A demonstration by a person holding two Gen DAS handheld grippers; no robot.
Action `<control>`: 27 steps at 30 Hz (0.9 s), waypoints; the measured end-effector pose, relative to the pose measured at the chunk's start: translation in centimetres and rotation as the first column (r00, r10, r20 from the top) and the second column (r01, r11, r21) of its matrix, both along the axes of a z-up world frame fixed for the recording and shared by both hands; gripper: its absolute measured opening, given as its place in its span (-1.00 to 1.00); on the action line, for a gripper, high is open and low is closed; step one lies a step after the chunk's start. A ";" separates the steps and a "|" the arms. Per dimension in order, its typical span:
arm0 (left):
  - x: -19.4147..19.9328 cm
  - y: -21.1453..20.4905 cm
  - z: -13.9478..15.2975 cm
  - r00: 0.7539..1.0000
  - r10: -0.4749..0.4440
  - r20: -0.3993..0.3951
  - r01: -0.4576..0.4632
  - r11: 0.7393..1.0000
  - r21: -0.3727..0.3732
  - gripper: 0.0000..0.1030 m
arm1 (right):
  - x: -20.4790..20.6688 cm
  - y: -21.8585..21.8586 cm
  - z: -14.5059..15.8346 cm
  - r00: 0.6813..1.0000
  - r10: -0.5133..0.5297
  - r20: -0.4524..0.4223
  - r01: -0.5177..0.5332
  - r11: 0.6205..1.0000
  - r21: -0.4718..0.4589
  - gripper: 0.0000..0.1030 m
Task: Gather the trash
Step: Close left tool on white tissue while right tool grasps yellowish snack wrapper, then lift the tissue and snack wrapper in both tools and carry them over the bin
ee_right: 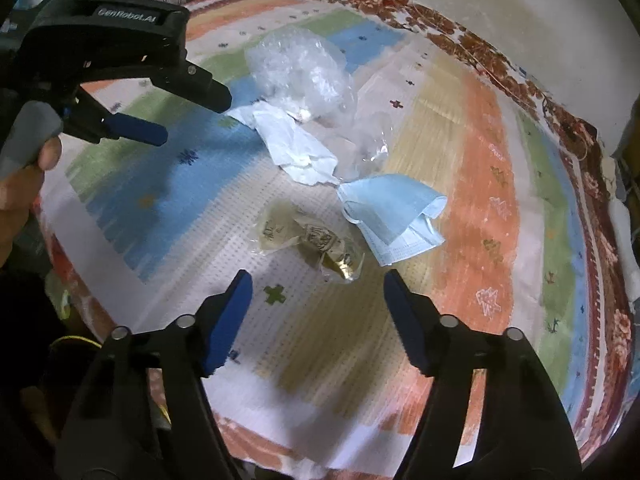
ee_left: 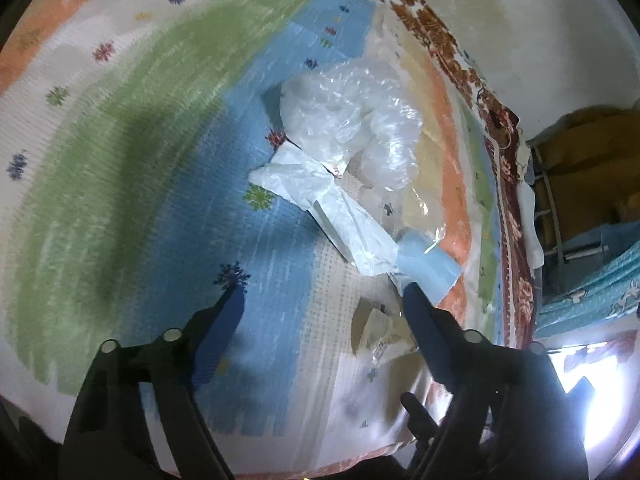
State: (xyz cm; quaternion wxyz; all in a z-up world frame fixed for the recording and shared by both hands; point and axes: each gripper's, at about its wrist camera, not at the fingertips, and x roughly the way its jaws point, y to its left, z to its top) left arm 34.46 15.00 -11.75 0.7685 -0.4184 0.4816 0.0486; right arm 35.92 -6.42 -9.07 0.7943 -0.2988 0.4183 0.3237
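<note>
Woven in bands of green, blue, cream and orange, a striped mat (ee_right: 472,208) covers most of both views, lying on a red-brown floral carpet (ee_right: 568,128) whose border shows past the mat's far and right edges. The trash sits clustered near the mat's middle, with broad bare mat open to its left and toward the near edge. Largest is a crumpled clear plastic bag (ee_right: 300,68) at the far end of the cluster; touching it on the near side lies a creased white wrapper (ee_right: 292,144), and just beyond that wrapper's tip a folded blue face mask (ee_right: 396,216). Smallest, a crinkled clear wrapper with dark print (ee_right: 316,244) rests just left of the mask. The right gripper (ee_right: 318,284) hangs near this small wrapper, jaws spread wide and holding nothing. The left gripper (ee_left: 320,292) is likewise wide apart and empty, its right finger (ee_left: 420,320) overlapping the mask's edge in the left wrist view; contact cannot be told.
</note>
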 end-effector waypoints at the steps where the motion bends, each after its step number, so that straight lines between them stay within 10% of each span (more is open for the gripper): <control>1: 0.5 -0.2 -0.4 1.000 -0.006 -0.006 0.006 1.000 -0.005 0.44 | 0.2 0.1 -0.2 1.000 0.000 -0.004 0.000 1.000 -0.007 0.21; 27: 5.7 -1.9 -3.5 0.997 -0.074 0.003 0.074 0.997 -0.002 -0.94 | 1.9 1.7 -1.7 1.000 0.015 -0.025 -0.016 0.999 -0.029 -0.84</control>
